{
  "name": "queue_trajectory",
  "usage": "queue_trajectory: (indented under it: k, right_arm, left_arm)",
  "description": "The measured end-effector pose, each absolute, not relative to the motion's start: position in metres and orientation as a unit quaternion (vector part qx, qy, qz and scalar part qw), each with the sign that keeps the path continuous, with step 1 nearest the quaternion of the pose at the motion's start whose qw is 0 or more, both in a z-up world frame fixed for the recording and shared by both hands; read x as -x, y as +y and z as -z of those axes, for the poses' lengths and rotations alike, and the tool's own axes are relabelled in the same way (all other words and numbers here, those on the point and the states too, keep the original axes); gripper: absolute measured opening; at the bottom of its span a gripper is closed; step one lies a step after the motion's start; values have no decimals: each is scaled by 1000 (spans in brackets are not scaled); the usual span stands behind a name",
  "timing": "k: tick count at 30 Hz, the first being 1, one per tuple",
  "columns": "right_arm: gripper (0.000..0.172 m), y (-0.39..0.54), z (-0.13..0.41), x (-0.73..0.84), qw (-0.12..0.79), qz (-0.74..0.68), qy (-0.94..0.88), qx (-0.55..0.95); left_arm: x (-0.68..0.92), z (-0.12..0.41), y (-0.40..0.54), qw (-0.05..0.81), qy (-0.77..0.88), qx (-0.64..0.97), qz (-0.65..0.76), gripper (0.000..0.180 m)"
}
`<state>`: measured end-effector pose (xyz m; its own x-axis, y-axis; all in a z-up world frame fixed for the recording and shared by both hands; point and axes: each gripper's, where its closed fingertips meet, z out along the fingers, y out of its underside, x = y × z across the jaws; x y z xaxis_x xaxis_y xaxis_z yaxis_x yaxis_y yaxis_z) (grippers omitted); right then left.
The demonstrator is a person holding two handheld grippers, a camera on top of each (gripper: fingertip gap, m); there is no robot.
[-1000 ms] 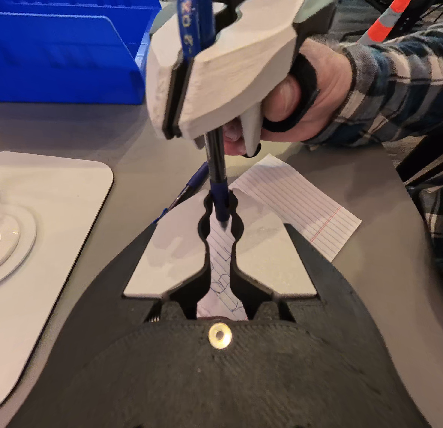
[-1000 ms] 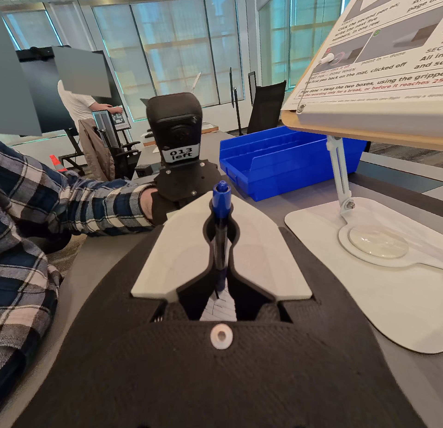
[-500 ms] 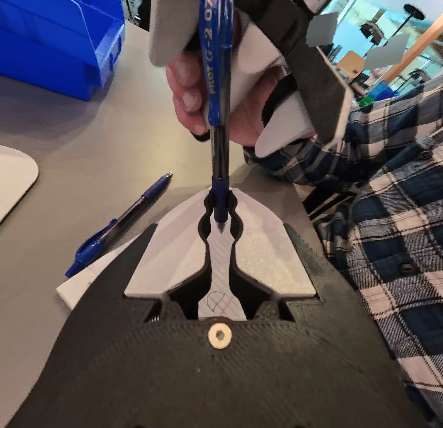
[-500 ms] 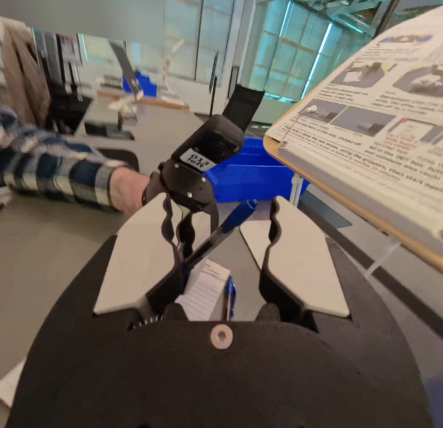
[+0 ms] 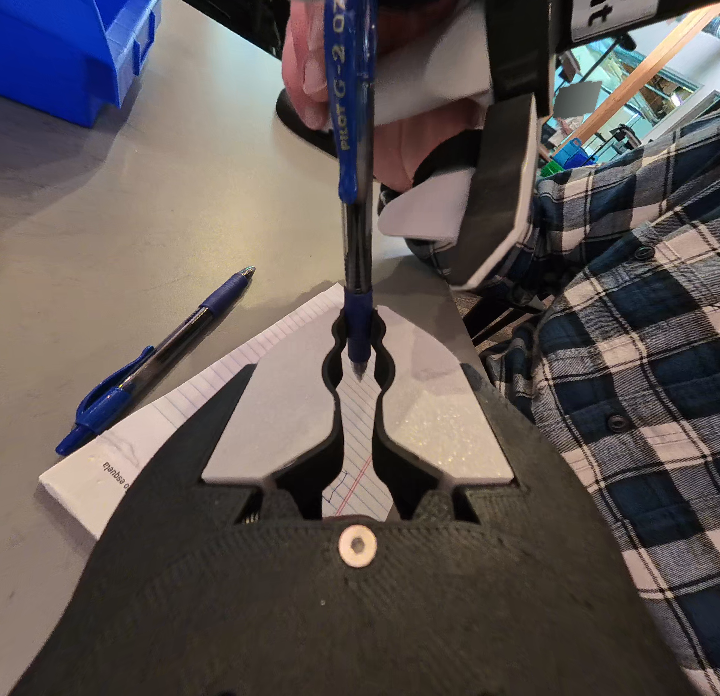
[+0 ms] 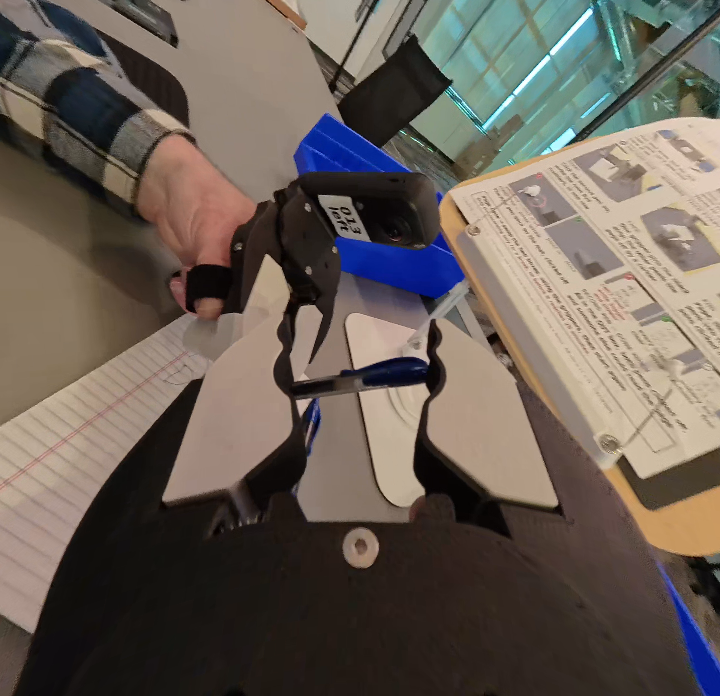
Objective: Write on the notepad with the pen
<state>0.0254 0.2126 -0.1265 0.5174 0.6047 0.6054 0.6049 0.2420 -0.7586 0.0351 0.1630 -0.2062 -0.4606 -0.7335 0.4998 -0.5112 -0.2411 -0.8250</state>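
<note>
Since a second ago the right gripper (image 6: 360,369) has let go of the blue pen (image 5: 352,170) and spread wide, and both views have swung, so that the pen now lies crosswise in the gap of that gripper instead of upright between its shut fingers. Only the left gripper (image 5: 358,338) holds it now, its fingers narrowed onto the dark blue rubber grip just above the tip. From there the pen's long axis runs straight ahead, away from the left gripper, the clip end toward the right gripper, which hangs close above it, and the silver tip hangs over the lined notepad (image 5: 280,334), which lies flat on the grey counter (image 5: 195,178). Whether tip touches paper I cannot tell. Some blue marks show near the notepad's red margin line. A second blue pen (image 5: 156,361) lies on the counter just beside the notepad, uncarried.
</note>
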Motion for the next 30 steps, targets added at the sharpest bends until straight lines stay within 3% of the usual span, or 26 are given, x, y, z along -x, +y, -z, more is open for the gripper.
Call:
queue_trajectory:
  k: [10, 22, 23, 25, 30]
  right_arm:
    - [70, 216, 138, -40, 573, 64, -517, 632]
    - [48, 212, 139, -42, 564, 61, -526, 634]
    - [50, 213, 134, -42, 574, 61, -517, 632]
    - [70, 217, 124, -46, 598, 51, -487, 635]
    - [58, 219, 120, -52, 613, -50, -420, 668]
  left_arm:
    - [-34, 205, 162, 85, 607, 509, 605, 11]
    - [-37, 217, 159, 105, 640, 513, 563, 11]
    - [-38, 215, 159, 111, 637, 510, 568, 11]
    - [-40, 210, 164, 124, 627, 510, 575, 11]
    - [-40, 200, 176, 155, 608, 515, 584, 11]
